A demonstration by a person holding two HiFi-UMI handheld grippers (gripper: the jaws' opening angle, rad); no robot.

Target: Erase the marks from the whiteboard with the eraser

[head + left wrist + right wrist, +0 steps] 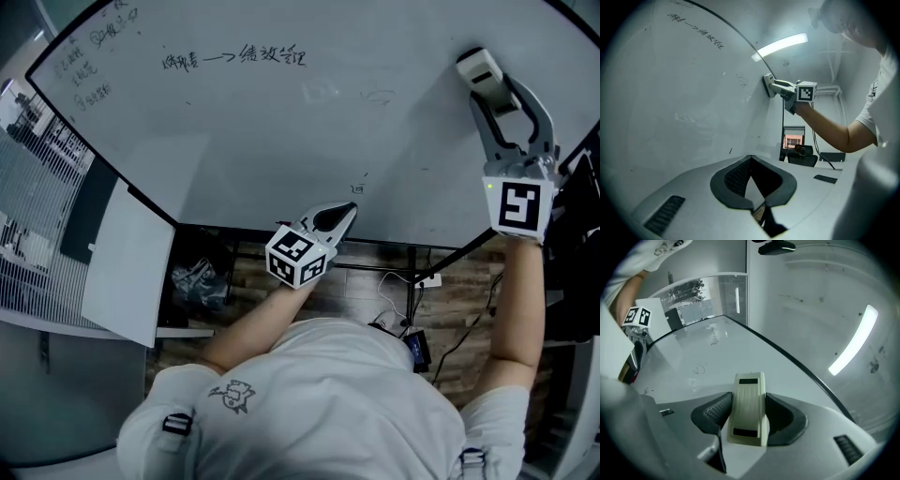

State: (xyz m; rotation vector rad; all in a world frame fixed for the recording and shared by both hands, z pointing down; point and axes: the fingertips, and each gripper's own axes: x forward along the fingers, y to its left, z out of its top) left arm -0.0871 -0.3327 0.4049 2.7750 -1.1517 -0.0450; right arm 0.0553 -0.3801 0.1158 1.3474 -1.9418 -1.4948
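While right gripper (496, 91) fingers pinch eraser (480, 66) on whiteboard (281, 150), left gripper (344, 217) fingers pressed together, empty; handwriting (234, 58) illegible.

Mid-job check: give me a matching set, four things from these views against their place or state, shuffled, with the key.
Things:
1. eraser
2. left claw
3. right claw
4. arrow writing

Places or states:
A. shut, nothing in it
B. high on the whiteboard, unwiped
C. shut on the eraser
D. at the whiteboard's right side, between two pads

Pairs: 1-D, 2-A, 3-C, 4-B
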